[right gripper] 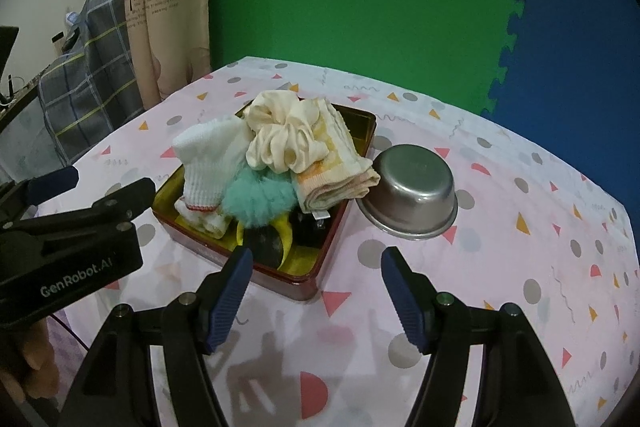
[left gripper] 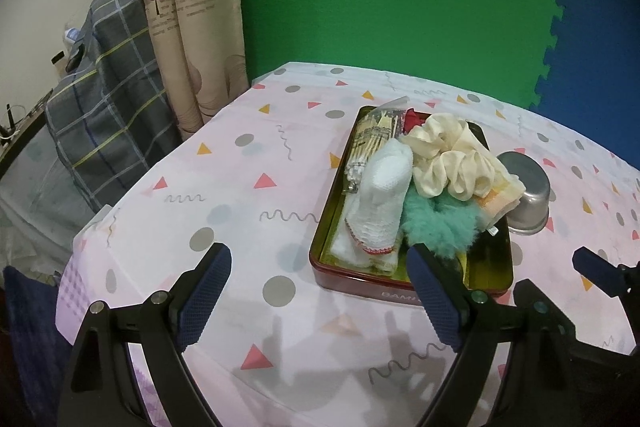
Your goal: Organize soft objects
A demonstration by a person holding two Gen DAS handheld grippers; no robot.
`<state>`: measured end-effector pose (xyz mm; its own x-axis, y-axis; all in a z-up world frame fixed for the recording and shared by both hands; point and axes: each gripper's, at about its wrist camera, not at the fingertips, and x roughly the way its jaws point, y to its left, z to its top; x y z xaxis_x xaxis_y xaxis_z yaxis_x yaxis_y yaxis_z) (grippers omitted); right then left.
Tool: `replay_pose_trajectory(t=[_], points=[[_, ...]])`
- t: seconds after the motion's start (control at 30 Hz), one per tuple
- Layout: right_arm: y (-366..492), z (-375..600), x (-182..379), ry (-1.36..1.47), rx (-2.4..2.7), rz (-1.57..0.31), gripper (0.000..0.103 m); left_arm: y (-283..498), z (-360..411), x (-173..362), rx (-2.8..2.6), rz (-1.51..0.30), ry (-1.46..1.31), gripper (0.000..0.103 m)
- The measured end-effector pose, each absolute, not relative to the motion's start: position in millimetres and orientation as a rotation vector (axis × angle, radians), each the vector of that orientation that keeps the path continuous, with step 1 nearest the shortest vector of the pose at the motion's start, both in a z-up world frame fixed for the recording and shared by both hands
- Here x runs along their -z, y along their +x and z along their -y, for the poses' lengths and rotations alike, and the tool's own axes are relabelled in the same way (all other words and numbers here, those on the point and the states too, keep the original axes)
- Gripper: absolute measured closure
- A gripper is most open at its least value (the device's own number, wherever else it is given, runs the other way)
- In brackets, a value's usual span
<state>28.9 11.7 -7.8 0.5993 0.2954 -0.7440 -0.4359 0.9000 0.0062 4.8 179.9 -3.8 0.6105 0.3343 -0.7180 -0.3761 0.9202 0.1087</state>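
Note:
A dark red tin box [left gripper: 360, 281] [right gripper: 304, 287] with a gold inside holds a pile of soft things: a white sock [left gripper: 384, 191] [right gripper: 208, 163], a cream scrunchie [left gripper: 444, 159] [right gripper: 280, 143], a teal fluffy scrunchie [left gripper: 436, 225] [right gripper: 256, 197] and a folded yellow-orange cloth [left gripper: 500, 199] [right gripper: 340, 175]. My left gripper [left gripper: 320, 295] is open and empty, above the table in front of the box. My right gripper [right gripper: 316, 299] is open and empty, in front of the box's near corner. The left gripper also shows in the right wrist view [right gripper: 92, 187].
An upturned steel bowl [left gripper: 524, 195] [right gripper: 412, 191] sits just right of the box. The table carries a pink patterned cloth [left gripper: 240, 187] [right gripper: 520, 267]. A plaid-covered object [left gripper: 108, 99] and a curtain [left gripper: 192, 27] stand off the table's left. Green and blue foam wall behind.

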Motion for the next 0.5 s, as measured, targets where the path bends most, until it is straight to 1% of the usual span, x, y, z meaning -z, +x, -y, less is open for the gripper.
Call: replay_pose_trajectory(t=[0.5], points=[[26.4,-16.3,13.5,-0.199,-0.43,-0.836,0.034,5.9,-178.5,5.4,-0.406,-0.822,-0.058,0.015]])
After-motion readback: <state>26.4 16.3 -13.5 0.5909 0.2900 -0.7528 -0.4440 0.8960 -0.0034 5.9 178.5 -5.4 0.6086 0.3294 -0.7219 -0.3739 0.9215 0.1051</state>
